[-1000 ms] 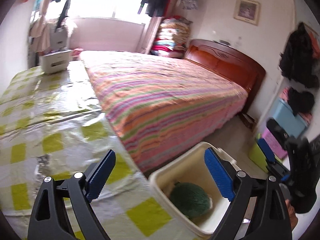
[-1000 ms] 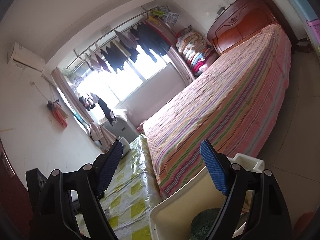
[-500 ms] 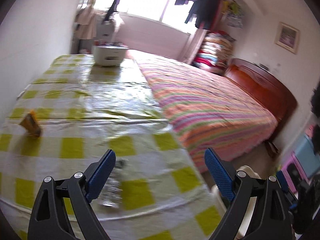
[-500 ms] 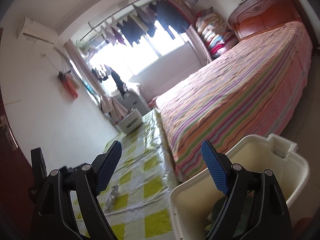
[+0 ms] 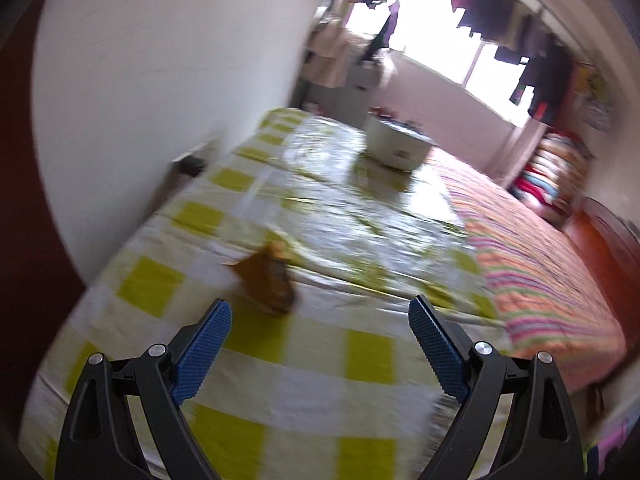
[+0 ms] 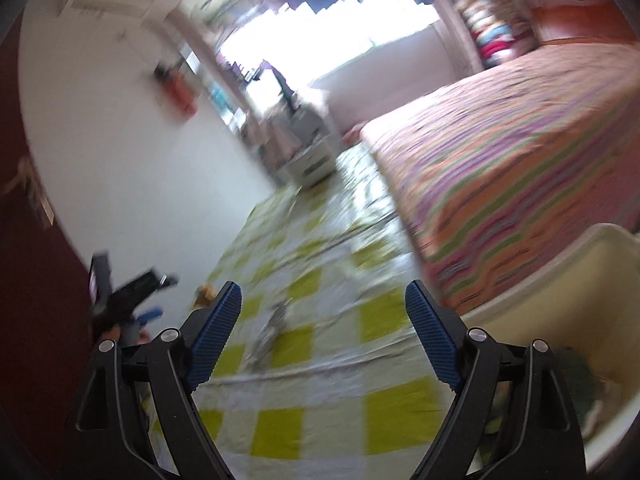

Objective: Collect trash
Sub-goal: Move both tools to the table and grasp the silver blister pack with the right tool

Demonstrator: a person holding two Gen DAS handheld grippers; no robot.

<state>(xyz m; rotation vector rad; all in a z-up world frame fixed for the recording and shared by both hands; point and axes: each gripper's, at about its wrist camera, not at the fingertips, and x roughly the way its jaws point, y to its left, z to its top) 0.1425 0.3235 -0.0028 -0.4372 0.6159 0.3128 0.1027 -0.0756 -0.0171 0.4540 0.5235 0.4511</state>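
Note:
An orange-brown wrapper [image 5: 268,280] lies on the yellow-and-white checked tablecloth [image 5: 360,352], just ahead of my left gripper [image 5: 320,316], slightly left of centre. That gripper is open and holds nothing. A crumpled clear wrapper [image 6: 272,328] lies on the cloth in front of my right gripper [image 6: 324,300], whose jaws are opening with nothing between them. The orange wrapper [image 6: 206,294] shows small behind its left finger. At the lower right stands a cream bin [image 6: 560,280] with a green thing [image 6: 576,376] inside. The left gripper [image 6: 132,296] appears at the left edge, blurred.
A white box [image 5: 400,144] stands at the far end of the table. A white wall [image 5: 160,100] runs along the table's left side. A bed with a striped cover [image 5: 540,264] borders the table on the right. Both views are motion-blurred.
Both views have swung left, from the bed and bin towards the table. The orange wrapper has come close in front of the left gripper. The bin has left the left wrist view.

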